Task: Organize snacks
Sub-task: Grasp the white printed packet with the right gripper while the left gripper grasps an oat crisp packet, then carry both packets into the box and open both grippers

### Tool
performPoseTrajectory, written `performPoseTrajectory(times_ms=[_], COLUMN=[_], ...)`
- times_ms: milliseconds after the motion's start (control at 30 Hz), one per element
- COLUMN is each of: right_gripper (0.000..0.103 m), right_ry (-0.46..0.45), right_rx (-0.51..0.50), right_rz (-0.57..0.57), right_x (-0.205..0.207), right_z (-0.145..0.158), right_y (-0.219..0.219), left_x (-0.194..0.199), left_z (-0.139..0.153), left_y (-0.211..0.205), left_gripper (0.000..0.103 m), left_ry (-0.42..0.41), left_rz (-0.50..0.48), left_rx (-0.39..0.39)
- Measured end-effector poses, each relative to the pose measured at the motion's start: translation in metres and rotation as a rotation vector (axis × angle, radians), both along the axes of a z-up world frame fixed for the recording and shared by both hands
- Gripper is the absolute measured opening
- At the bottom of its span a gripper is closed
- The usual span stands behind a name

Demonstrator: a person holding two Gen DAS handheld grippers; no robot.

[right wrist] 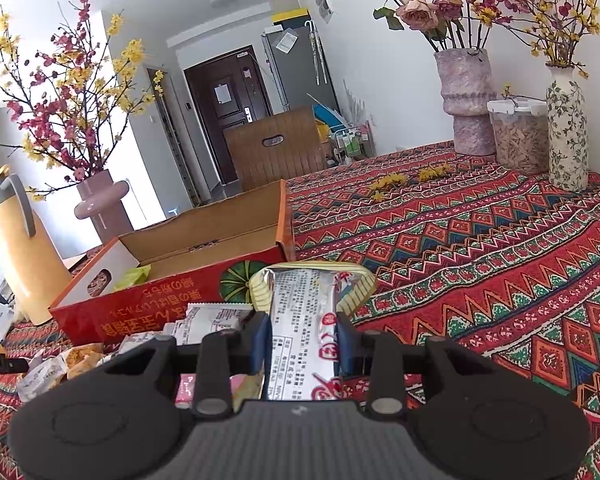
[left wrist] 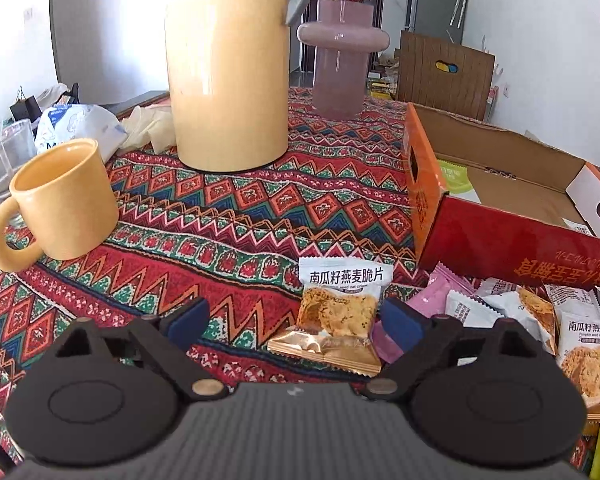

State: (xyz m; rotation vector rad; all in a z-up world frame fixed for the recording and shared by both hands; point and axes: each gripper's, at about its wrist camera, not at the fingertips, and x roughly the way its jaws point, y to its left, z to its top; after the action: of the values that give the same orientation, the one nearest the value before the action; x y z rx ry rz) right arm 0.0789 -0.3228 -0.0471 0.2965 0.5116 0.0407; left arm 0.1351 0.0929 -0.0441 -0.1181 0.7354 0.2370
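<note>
Here the oat-crisp packet (left wrist: pixel 342 300) reads "南瓜籽燕麦脆片".

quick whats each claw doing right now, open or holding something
left claw: open, holding nothing, above the oat crisp packet on the tablecloth.
right claw: closed on a silver snack packet, held near the red box.

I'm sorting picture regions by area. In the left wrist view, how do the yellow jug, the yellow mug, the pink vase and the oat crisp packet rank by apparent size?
Largest to smallest, as they look:
1. yellow jug
2. yellow mug
3. pink vase
4. oat crisp packet

The mug is nearer the camera than the vase, so their true order is unsure.
</note>
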Motion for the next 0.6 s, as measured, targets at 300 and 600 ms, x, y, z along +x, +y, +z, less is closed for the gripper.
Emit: performPoseTrajectory(times_ms=[300, 600], right_gripper=[0.034, 0.034], right_ry=[0.012, 0.013], right_rx=[-0.002, -0.005], right_rz=[-0.001, 0.004], right_x=[0.0022, 0.0026], right_z=[-0.0022, -0.002], right_y=[0.0016, 0.0027], left_x=[0.005, -0.0008], left_z=[-0.0094, -0.0057], left_y=[0.0018, 0.0013], left_gripper=[0.055, 0.045], left_ry=[0.021, -0.001], left_rz=[-0.022, -0.028], left_rx=[-0.049, -0.04])
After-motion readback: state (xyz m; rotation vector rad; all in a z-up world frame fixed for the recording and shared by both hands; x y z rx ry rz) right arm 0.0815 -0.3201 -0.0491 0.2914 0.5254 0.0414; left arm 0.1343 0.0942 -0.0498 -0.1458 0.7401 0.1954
